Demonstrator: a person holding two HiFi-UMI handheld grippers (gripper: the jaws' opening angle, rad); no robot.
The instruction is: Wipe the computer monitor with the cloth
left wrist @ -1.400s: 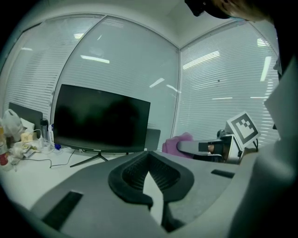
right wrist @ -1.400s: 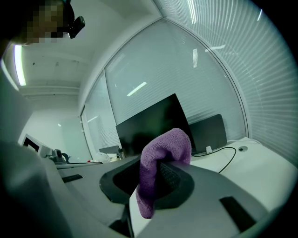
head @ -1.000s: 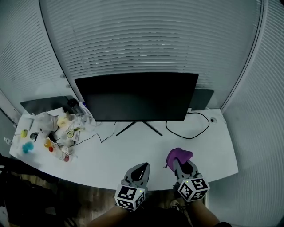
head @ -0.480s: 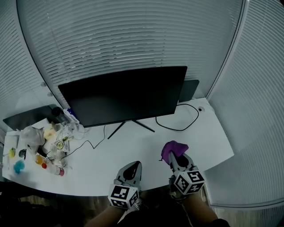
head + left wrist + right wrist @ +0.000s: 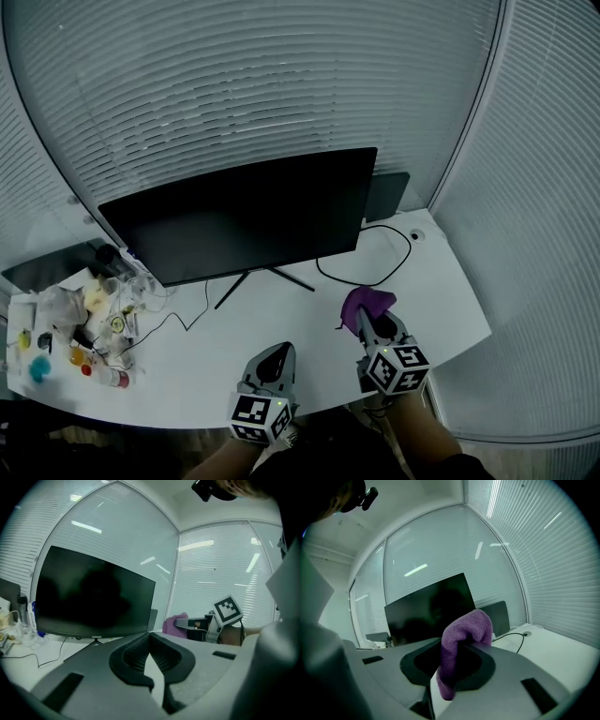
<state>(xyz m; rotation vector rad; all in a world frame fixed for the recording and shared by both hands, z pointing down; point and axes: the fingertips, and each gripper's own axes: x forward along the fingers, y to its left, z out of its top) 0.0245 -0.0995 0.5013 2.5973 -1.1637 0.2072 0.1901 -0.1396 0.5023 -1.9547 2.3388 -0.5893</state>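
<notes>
Our right tongs (image 5: pixel 367 323) pinch the purple cloth (image 5: pixel 368 302), held over the near right part of the white desk (image 5: pixel 441 305). Our left tongs (image 5: pixel 277 352) are pressed together with nothing in them, by the desk's front edge. The black monitor (image 5: pixel 244 225) stands at the back, well apart from the cloth. Between them we see bare desk and one black cable (image 5: pixel 361 279). Small clutter (image 5: pixel 84 323) sits near the left edge.
</notes>
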